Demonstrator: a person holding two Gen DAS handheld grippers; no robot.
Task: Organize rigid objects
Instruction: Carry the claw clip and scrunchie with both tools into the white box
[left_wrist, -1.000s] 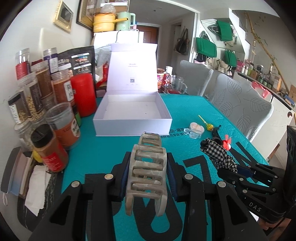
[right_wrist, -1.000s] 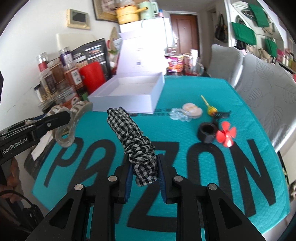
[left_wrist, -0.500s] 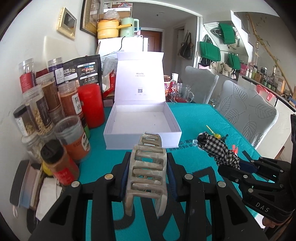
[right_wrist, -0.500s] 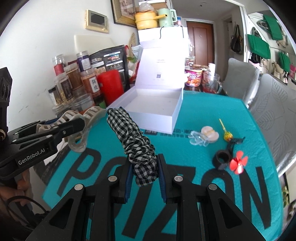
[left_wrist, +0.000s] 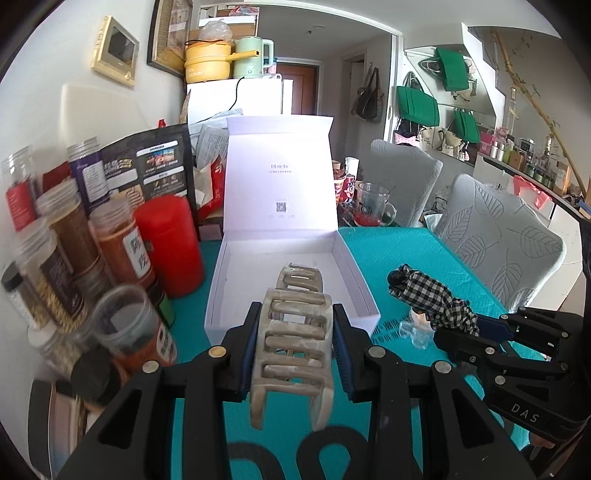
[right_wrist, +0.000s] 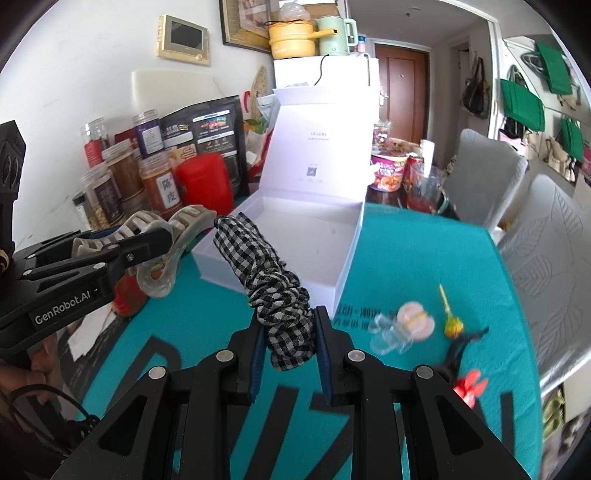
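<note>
On the far left, at about nine o'clock in the left wrist view, stand the spice jars (left_wrist: 122, 258) and a red can (left_wrist: 168, 245). They look bigger and closer than a moment ago.

Next comes the left gripper (left_wrist: 293, 354). Its claw is clamped tight on a beige hair clip (left_wrist: 291, 347). The clip sticks up between the two blue pads and its tip points to twelve o'clock, right at the white box (left_wrist: 221, 295). A second ago the box sat far up the teal table (left_wrist: 399, 251). Now its near wall is just past the clip. The box is open, its lid stands up at the back, and nothing lies inside it.

Going right, at three o'clock, is the right gripper (right_wrist: 288, 343). Its claw is squeezed shut on a black-and-white checked scrunchie (right_wrist: 273, 295). It has come closer to the box too, and the scrunchie's top end now hangs over the box's near corner in the right wrist view.

Farthest right, at four o'clock on the table, lie a clear clip (right_wrist: 388, 332), a round pink thing (right_wrist: 415, 317), a yellow lollipop (right_wrist: 452, 325) and a red flower clip (right_wrist: 471, 386).

Both hands carry their things to the box together. I think dropping them in comes next. The small things on the table are still left to put away.
</note>
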